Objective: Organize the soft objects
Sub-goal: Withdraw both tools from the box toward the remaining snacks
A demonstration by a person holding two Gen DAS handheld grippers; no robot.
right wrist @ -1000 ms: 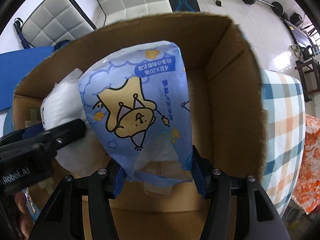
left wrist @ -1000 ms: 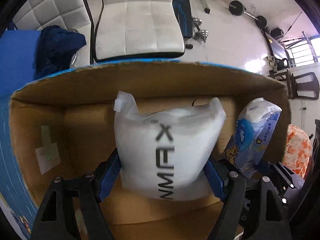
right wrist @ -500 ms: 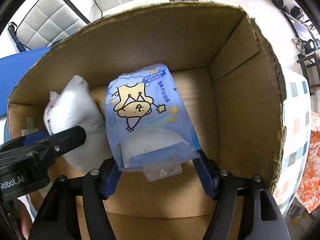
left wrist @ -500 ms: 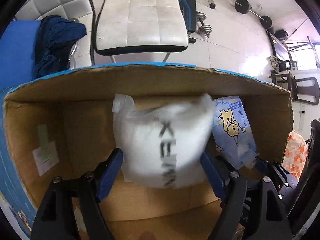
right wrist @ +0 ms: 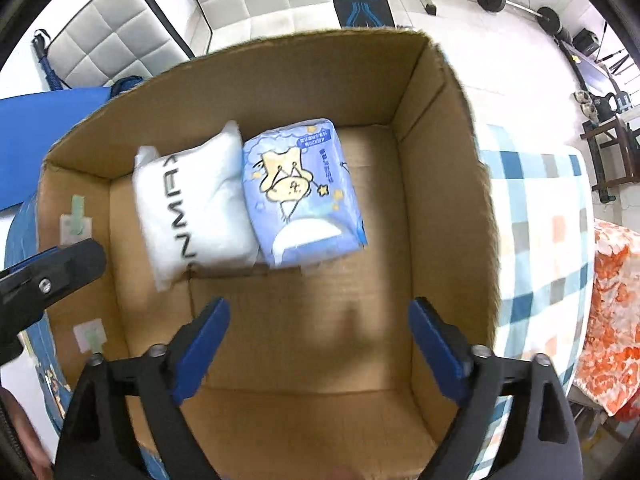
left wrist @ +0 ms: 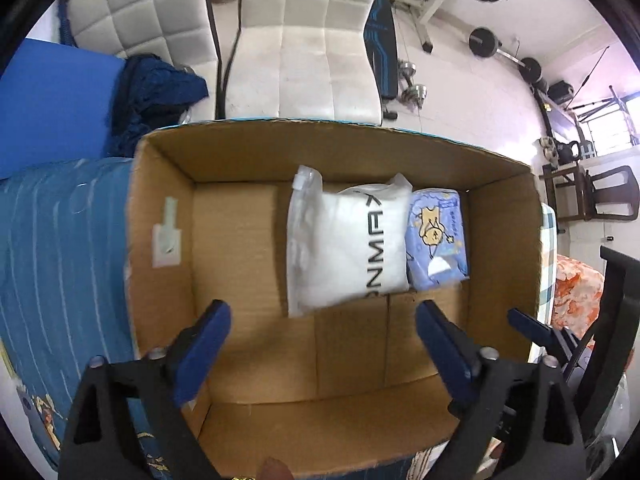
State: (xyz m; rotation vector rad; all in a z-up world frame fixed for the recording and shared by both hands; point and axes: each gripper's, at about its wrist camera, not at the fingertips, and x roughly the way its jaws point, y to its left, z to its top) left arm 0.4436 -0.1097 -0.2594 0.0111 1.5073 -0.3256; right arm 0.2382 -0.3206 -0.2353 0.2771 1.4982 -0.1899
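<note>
A white soft pack with black lettering (left wrist: 346, 240) lies on the floor of an open cardboard box (left wrist: 240, 152). A blue tissue pack with a cartoon bear (left wrist: 438, 244) lies right beside it, touching. Both also show in the right wrist view, the white pack (right wrist: 192, 208) and the blue pack (right wrist: 300, 192) inside the box (right wrist: 444, 184). My left gripper (left wrist: 322, 320) is open and empty above the box's near side. My right gripper (right wrist: 318, 314) is open and empty above the box floor.
White padded chairs (left wrist: 308, 40) stand behind the box. A dark blue cloth (left wrist: 156, 96) lies at the back left. A checked cloth (right wrist: 536, 240) and an orange patterned cloth (right wrist: 612, 300) lie to the right. Gym weights (left wrist: 488, 40) sit on the far floor.
Both grippers have opened and let go of their packs, which now lie side by side in the box. Both grippers have drawn back and up.
</note>
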